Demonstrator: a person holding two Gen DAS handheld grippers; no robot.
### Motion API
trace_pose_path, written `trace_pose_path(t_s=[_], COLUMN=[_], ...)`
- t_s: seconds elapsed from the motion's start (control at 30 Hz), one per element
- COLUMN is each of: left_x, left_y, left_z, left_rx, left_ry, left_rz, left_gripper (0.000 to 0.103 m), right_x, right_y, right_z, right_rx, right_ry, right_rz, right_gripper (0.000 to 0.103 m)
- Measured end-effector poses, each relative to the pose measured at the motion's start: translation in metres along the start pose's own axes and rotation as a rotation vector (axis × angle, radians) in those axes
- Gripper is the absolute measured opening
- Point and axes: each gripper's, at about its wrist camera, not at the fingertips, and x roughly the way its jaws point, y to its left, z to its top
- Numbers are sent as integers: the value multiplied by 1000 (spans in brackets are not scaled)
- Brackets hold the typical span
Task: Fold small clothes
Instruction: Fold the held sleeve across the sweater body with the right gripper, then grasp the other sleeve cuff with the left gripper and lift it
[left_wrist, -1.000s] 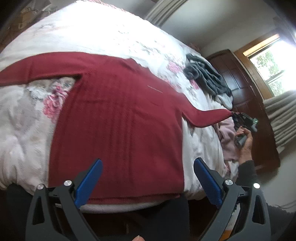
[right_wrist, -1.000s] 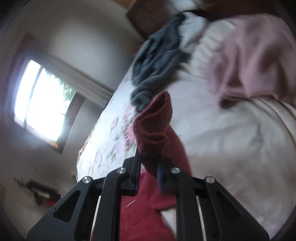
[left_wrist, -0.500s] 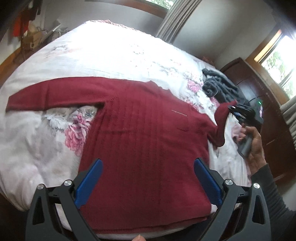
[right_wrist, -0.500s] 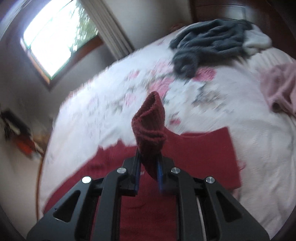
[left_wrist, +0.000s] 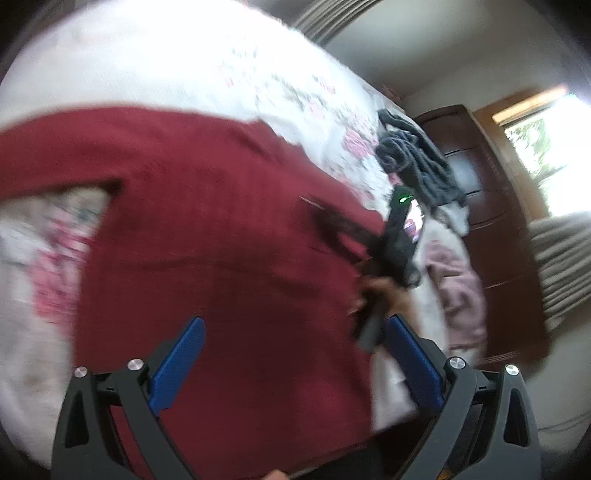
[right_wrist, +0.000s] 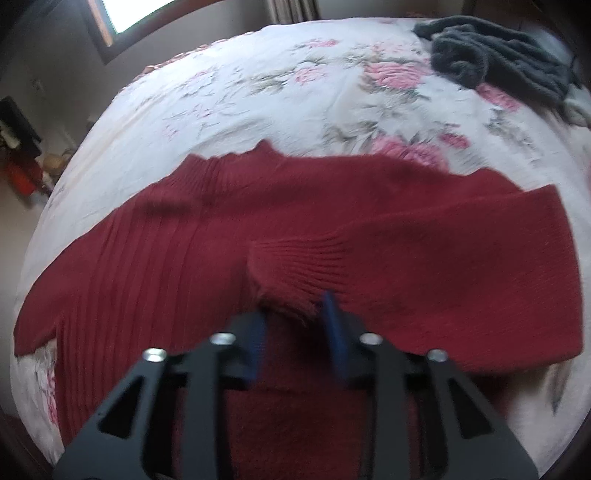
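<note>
Holding your left gripper (left_wrist: 295, 363) low over the near edge of the bed (right_wrist: 258, 92), you kept its blue pads spread wide with nothing between them, apparently in reserve while the other hand worked. Just beyond it the red sweater (left_wrist: 207, 229) lay flat across the near half of the floral bedspread, its hem toward the near edge and one sleeve stretched out toward the left edge.

Your right gripper (right_wrist: 293, 325) sat over the middle of the sweater's body. The ribbed cuff (right_wrist: 291, 266) of the right sleeve lay between its blue pads, which stood parted to either side of the knit, not pinching it. I judged that you had brought the sleeve across the chest to narrow the garment and were letting it go there. The sleeve ran back to a fold on the right side of the bed.

In the left wrist view your right hand (left_wrist: 384, 295) showed on the tool's handle above the sweater's right side, though blurred.

Farther off, a grey garment (right_wrist: 491, 55) lay bunched near the far right corner, well apart from the sweater. A pink garment (left_wrist: 458, 288) lay at the right edge.
</note>
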Motion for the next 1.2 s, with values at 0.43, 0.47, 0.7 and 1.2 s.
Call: trace_pose_path(t_s=[0.43,0.47,0.7,1.2], left_x=[205,217,275,260], left_y=[-6,-7,-10,-34], left_z=[76,81,103,141], left_rx=[-311,-312,-299,-132], left_ry=[223,218,226,165], left_rz=[-321,-308,-150,-11], left_gripper=[99,99,99,8], right_x=[-130,-139,-146,-129], right_y=[-80,-84,-110,-111], right_z=[-169,-188,-235,-235], right_rx=[128,128,227,244], right_ry=[-236,-258,-318,-244], right_rz=[-67,-95,-200,-178], right_gripper=[72,74,78,72])
